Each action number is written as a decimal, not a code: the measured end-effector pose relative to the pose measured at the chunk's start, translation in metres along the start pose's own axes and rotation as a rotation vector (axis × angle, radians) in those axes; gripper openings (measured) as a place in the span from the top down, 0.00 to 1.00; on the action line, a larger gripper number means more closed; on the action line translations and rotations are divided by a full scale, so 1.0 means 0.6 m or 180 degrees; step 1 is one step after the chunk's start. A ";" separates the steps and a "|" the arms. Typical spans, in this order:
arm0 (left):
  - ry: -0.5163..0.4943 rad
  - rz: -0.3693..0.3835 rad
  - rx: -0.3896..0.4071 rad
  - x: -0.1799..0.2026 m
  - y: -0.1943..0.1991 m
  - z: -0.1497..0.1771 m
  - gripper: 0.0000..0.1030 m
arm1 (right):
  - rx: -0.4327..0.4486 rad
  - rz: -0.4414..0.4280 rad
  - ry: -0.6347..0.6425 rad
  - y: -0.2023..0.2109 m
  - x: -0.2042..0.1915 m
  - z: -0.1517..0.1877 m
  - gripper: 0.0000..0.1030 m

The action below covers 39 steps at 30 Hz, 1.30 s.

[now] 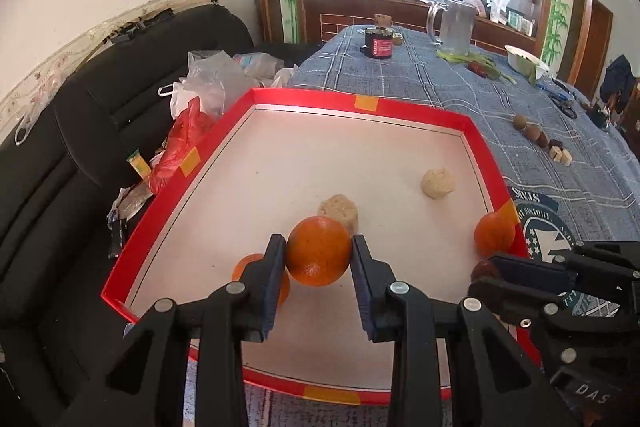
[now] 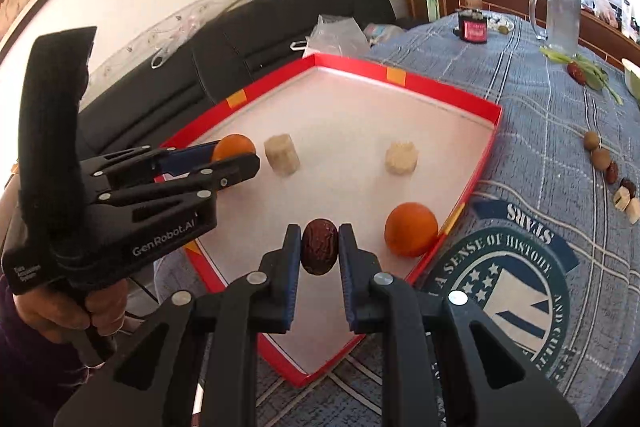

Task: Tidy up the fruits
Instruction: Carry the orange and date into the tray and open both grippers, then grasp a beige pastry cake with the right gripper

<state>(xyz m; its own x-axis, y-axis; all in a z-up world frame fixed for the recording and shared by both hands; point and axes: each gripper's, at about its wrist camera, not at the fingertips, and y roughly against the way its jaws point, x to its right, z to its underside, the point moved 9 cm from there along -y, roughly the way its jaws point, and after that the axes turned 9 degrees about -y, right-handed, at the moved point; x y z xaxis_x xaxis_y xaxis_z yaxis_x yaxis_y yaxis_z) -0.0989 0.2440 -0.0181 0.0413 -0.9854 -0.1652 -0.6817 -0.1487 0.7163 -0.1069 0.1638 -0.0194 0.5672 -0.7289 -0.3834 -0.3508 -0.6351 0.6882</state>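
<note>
The left gripper is clamping an orange above the red tray, its jaws pressing both sides. Just behind its left jaw a second orange is sitting, half hidden. Beyond the jaws, two pale lumps are lying on open tray floor, well short of the far rim. The right gripper is pinching a wrinkled brown date over the tray's near corner; to the right of its jaws a third orange is resting against the rim. More small fruits are lining the blue tablecloth, too small to identify.
</note>
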 end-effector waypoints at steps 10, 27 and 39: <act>-0.0074 -0.0019 -0.0067 0.019 -0.009 0.001 0.68 | -0.0053 0.0092 0.0020 -0.016 0.010 0.018 0.80; 0.0004 -0.0198 -0.0139 0.015 -0.003 -0.004 0.40 | 0.0260 -0.0016 -0.0147 0.046 0.048 0.000 0.75; -0.0101 -0.0133 -0.0089 0.060 0.006 -0.023 0.36 | 0.0493 0.0258 -0.0668 0.113 0.187 -0.016 0.69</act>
<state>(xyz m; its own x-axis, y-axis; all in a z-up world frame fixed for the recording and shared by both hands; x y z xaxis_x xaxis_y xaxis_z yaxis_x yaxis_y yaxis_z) -0.0898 0.2066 -0.0118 0.0459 -0.9752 -0.2163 -0.6593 -0.1922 0.7269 -0.0601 0.0417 -0.0100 0.3713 -0.8058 -0.4614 -0.5079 -0.5922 0.6256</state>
